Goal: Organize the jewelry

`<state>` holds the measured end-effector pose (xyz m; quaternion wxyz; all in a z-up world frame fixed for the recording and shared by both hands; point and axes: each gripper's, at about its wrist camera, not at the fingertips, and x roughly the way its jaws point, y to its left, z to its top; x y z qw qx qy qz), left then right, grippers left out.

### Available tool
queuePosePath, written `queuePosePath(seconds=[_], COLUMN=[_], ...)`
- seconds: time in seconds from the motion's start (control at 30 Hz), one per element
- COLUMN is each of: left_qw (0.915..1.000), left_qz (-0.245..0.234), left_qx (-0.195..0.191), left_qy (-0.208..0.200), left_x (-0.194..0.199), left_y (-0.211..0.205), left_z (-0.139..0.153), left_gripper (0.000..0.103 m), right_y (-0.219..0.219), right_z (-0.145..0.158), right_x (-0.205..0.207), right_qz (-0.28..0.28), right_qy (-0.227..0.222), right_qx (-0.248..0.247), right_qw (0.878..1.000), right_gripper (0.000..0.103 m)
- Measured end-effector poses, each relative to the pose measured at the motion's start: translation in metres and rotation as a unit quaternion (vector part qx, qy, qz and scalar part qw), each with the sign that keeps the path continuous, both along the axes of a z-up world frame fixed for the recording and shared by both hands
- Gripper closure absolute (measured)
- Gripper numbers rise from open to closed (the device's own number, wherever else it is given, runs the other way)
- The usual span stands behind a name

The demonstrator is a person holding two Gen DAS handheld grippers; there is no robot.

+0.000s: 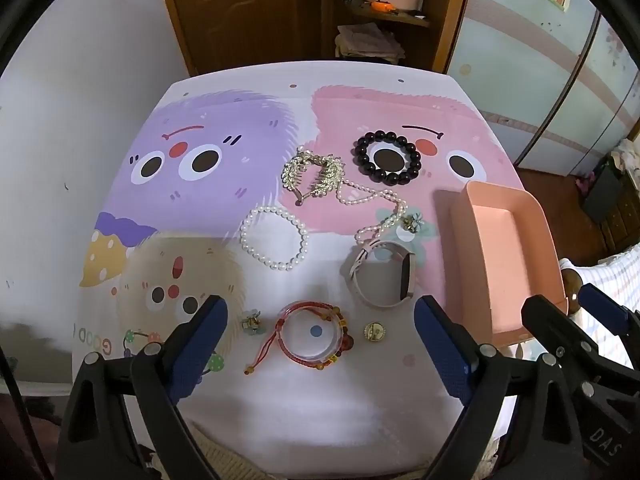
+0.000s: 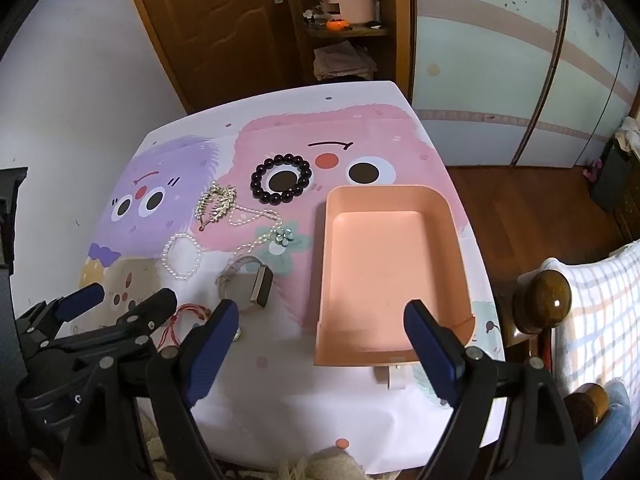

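Observation:
Jewelry lies spread on a cartoon-printed table cover (image 1: 224,120). A red cord bracelet (image 1: 308,334) sits nearest, between the fingers of my open left gripper (image 1: 320,344), which hovers above it. Beyond lie a pearl bracelet (image 1: 274,238), a pale smartwatch (image 1: 384,276), a gold hair comb (image 1: 316,174), a pearl necklace with a flower (image 1: 384,208) and a dark bead bracelet (image 1: 387,157). A small gold pin (image 1: 374,333) and a green ear stud (image 1: 251,323) flank the red bracelet. My right gripper (image 2: 320,344) stands open over the near end of the empty pink tray (image 2: 384,264).
The tray (image 1: 504,248) stands at the table's right side, near the edge. A wooden bedpost (image 2: 544,296) and a checked blanket (image 2: 600,312) lie right of the table. Behind it are a wooden door (image 2: 224,32) and shelves holding a pink box (image 2: 352,0).

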<state>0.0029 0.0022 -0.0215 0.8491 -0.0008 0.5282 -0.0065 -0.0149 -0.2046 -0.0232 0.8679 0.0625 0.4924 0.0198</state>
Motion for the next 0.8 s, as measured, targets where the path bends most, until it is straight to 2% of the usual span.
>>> queuePosePath(seconds=[0.8], left_qw=[1.0000], left_qz=[-0.001], left_qx=[0.000], left_qy=[0.002], left_x=[-0.0030], left_y=[0.0025], left_z=[-0.0014], left_gripper=[0.010], right_y=[0.0007], right_z=[-0.0001], right_x=[-0.0005], right_qz=[0.000], right_qy=[0.000], right_qx=[-0.001], right_qw=[1.000], right_gripper=[0.018])
